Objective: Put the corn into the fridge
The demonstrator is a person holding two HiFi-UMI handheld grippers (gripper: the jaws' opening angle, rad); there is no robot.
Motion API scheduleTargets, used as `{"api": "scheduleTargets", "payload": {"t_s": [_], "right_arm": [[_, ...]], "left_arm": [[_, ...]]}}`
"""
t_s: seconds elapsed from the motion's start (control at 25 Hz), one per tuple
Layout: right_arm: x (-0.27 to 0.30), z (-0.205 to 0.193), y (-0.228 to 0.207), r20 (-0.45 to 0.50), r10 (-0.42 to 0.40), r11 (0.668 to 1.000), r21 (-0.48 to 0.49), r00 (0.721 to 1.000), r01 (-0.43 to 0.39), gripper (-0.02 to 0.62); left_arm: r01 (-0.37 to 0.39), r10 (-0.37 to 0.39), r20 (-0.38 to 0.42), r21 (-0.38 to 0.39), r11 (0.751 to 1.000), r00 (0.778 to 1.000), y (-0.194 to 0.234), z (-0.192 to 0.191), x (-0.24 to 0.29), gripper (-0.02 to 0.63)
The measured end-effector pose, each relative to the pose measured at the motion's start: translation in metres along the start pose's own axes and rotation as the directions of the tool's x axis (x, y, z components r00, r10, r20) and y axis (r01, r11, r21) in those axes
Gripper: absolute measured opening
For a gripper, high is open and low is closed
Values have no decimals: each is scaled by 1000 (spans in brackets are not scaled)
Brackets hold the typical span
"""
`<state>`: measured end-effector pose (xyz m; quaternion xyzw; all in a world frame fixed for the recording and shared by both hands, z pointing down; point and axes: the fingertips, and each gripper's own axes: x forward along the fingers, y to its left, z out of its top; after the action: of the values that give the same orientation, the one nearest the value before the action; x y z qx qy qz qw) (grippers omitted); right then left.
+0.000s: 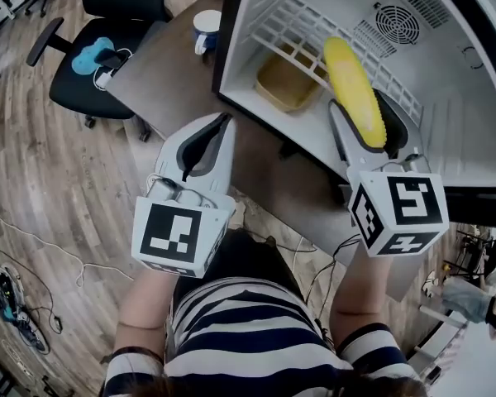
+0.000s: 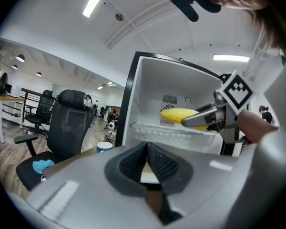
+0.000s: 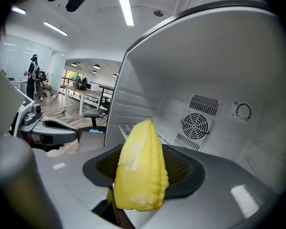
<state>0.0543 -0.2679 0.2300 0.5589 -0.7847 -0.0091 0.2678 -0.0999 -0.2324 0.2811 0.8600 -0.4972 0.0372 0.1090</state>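
Inside the open fridge [image 1: 446, 81], above the wire shelf [image 1: 293, 19], the corn [image 1: 351, 81] is being held tip-inward by the right gripper [image 1: 362, 126], clamped on its base, while the closed, empty left gripper [image 1: 202, 143] is being held outside.

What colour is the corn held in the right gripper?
Yellow. The corn shows best in the right gripper view.

L hand-held gripper [image 1: 205, 143]: jaws together, nothing between, pointing fwd. R hand-held gripper [image 1: 365, 116]: jaws clamped on corn [image 1: 351, 81], reaching further fwd than L. Both forearms [image 1: 145, 300] bare, approx. parallel.
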Motion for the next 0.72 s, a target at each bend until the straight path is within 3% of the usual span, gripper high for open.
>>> {"api": "scheduleTargets", "payload": {"t_s": [0.36,0.72], "right_arm": [[21,-7,-37,-28,-135,986,-101,990,132,259],[42,-21,-58,-90,-180,975,-146,980,166,259]], "left_arm": [[-3,3,6,12,1000,1000,-5,-9,26,0],[-26,26,12,31,999,1000,-5,-17,43,0]]}}
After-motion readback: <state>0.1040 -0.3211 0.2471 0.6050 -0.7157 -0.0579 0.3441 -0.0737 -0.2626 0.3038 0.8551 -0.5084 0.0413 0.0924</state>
